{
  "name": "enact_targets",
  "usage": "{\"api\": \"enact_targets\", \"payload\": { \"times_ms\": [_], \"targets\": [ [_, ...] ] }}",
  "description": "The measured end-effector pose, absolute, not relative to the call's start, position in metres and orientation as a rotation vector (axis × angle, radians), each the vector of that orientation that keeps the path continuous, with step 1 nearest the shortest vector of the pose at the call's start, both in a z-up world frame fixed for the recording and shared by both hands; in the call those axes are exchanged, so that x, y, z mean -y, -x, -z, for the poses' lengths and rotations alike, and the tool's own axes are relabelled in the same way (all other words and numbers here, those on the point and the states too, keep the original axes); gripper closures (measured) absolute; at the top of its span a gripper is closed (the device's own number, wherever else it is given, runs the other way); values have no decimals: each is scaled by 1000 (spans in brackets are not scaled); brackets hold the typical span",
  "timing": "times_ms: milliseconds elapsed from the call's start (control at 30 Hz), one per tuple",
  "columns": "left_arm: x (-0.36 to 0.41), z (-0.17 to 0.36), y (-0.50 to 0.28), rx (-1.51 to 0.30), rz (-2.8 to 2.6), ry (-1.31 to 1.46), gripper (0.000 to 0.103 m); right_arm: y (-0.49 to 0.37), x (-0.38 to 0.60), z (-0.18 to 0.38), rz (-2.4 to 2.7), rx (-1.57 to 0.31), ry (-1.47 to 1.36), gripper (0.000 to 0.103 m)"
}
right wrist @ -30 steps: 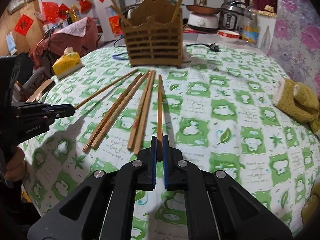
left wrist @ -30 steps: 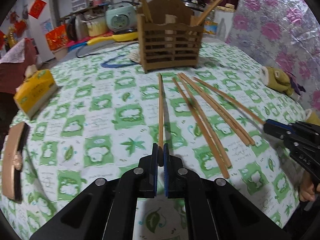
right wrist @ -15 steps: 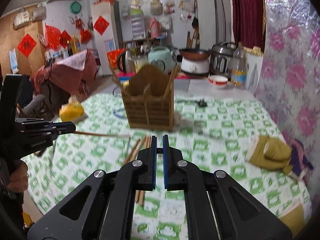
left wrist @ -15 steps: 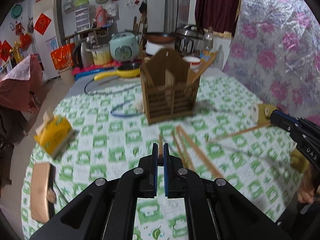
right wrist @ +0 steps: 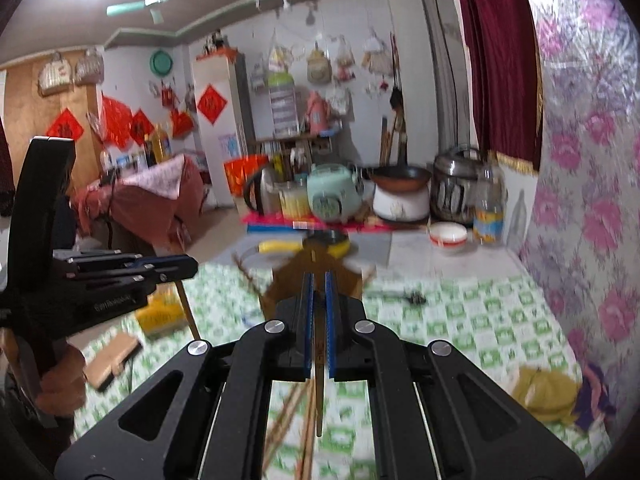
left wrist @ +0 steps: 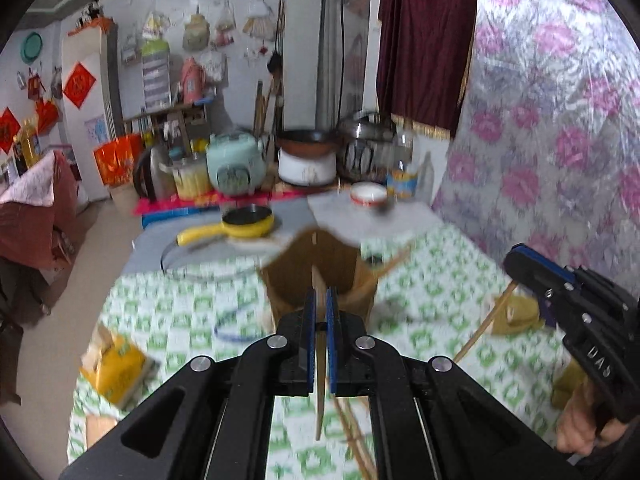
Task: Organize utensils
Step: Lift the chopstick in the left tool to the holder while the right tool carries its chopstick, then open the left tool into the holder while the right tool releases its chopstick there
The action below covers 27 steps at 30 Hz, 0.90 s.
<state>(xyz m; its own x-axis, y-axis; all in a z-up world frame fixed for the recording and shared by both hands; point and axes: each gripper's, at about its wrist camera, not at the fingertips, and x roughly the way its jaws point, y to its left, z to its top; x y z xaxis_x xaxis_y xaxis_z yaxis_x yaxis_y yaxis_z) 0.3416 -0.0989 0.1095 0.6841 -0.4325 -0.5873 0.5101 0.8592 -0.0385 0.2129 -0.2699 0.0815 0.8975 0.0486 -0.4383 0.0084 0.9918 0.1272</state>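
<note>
My left gripper (left wrist: 319, 298) is shut on a wooden chopstick (left wrist: 318, 400) that hangs down between its blue pads, high above the table. The right gripper (right wrist: 318, 280) is shut on another chopstick (right wrist: 319, 400), also hanging down. Straight ahead and below both stands the brown slatted wooden holder (left wrist: 340, 264) (right wrist: 354, 278), with sticks leaning out of it. In the left wrist view the right gripper (left wrist: 516, 258) shows at the right with its chopstick (left wrist: 484, 328). In the right wrist view the left gripper (right wrist: 188, 268) shows at the left with its chopstick (right wrist: 186, 308). Several chopsticks (left wrist: 354, 432) (right wrist: 288, 420) lie on the green-checked tablecloth.
A yellow tissue box (left wrist: 116, 364) sits at the table's left edge and a yellow glove (right wrist: 548, 392) at the right. Behind the holder are a yellow pan (left wrist: 248, 222), a bowl (right wrist: 448, 236) and kitchen appliances. A floral-covered wall (left wrist: 560, 140) bounds the right side.
Both grippers have risen well above the table, each carrying its chopstick up off the cloth. The chopsticks now hang downward, and the holder sits lower and closer in both views.
</note>
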Motion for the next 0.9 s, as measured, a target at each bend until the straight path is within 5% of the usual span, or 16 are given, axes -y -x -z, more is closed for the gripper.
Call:
{"api": "enact_targets", "payload": {
  "times_ms": [300, 733, 800, 833, 867, 900],
  "targets": [
    [119, -157, -388, -436, 447, -45, 98, -271, 274, -115, 69, -245, -189, 97],
    [130, -94, -465, -537, 421, 21, 97, -353, 283, -52, 56, -375, -212, 96],
    [128, -83, -468, -576, 422, 25, 81, -360, 284, -46, 42, -415, -208, 91],
    [126, -80, -468, -584, 423, 33, 54, -362, 287, -44, 25, -428, -222, 90],
    [121, -78, -465, -575, 415, 45, 39, -361, 292, -44, 15, -429, -246, 89],
    [116, -77, -462, -564, 407, 50, 38, -360, 295, -45, 9, -428, -264, 88]
  ]
}}
